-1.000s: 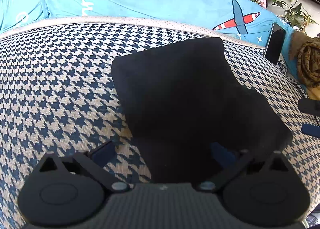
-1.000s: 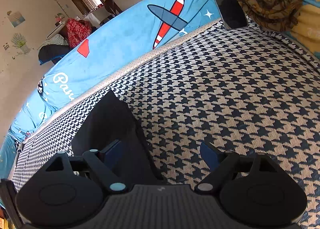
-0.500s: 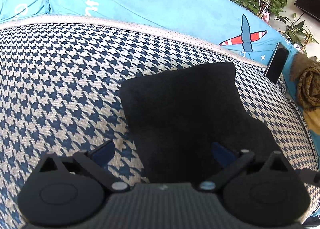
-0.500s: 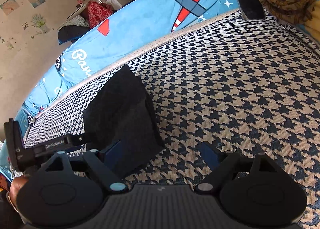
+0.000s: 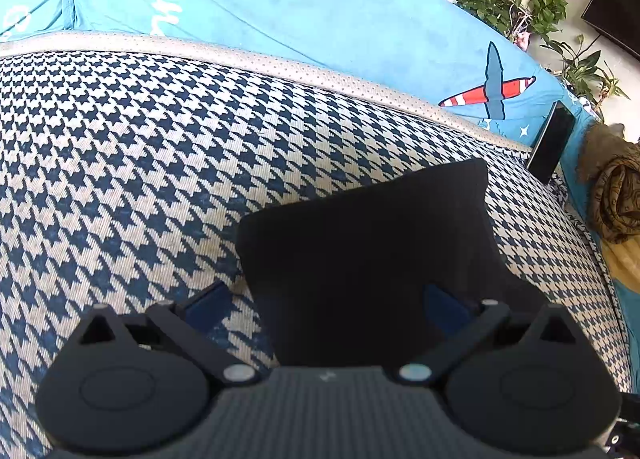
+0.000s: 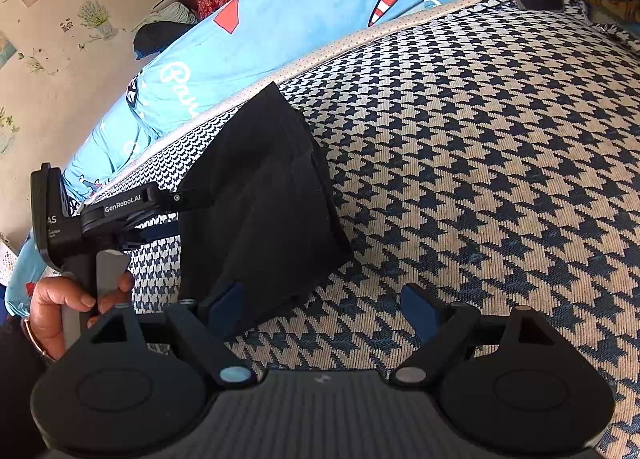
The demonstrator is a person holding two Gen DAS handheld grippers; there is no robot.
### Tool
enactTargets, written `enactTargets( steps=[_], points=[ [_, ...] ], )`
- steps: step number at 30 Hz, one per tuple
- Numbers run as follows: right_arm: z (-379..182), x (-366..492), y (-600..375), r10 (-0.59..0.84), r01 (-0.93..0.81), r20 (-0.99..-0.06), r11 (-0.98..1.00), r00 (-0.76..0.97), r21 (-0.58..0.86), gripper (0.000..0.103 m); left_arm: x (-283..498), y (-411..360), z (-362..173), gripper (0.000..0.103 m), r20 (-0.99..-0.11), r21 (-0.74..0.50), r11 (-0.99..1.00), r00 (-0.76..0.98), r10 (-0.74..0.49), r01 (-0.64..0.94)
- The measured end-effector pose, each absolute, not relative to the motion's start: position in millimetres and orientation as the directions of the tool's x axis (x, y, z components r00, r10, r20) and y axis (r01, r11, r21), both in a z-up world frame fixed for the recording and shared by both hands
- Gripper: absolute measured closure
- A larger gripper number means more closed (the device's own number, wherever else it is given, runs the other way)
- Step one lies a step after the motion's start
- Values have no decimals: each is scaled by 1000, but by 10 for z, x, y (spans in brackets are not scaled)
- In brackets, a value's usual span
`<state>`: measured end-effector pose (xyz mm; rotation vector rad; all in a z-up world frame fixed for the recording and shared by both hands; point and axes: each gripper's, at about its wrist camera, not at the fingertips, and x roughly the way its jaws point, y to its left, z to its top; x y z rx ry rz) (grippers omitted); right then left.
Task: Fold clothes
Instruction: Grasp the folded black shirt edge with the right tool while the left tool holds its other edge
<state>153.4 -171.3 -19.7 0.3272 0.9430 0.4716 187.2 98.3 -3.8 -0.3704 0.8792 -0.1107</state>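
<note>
Black folded garment (image 5: 372, 259) lies on the houndstooth cushion (image 5: 140, 163), at twelve o'clock of the left gripper (image 5: 328, 303); left and right gripper (image 6: 320, 305) both gape wide, holding nothing.

Both wrist fisheyes sit close above the houndstooth cushion (image 5: 120, 163), angled down along their fingers. Left view faces the blue cover (image 5: 260, 7) and plants. Right view looks leftward-ish, probably from the other side. Shared: black folded cloth (image 5: 368, 259) (image 6: 256, 199), blue cover.
</note>
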Motion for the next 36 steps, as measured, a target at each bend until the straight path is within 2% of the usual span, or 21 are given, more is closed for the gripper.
enactTargets(
  steps=[5,15,20,27,34,36],
  points=[
    [-207,1511,-1654,523,-277,-684,852,509,444,18,1979,1036,-56,0,-717,-410,910,637,-283,-57],
    [-252,1539,-1485,535,-326,-666,845,520,424,18,2116,1023,-71,0,-708,-402,916,637,-304,-10],
    [-292,1541,-1385,549,-347,-656,836,518,426,32,2143,1062,-87,0,-698,-429,903,641,-321,-15],
    [-324,1587,-1271,540,-321,-642,841,544,435,33,2150,999,-102,0,-708,-388,922,637,-303,7],
    [-336,1694,-1225,525,-253,-632,844,570,473,43,2137,964,-121,0,-697,-384,923,655,-292,3],
    [-326,1707,-1214,515,-239,-632,848,579,472,51,2136,916,-117,1,-699,-364,931,652,-294,29]
  ],
)
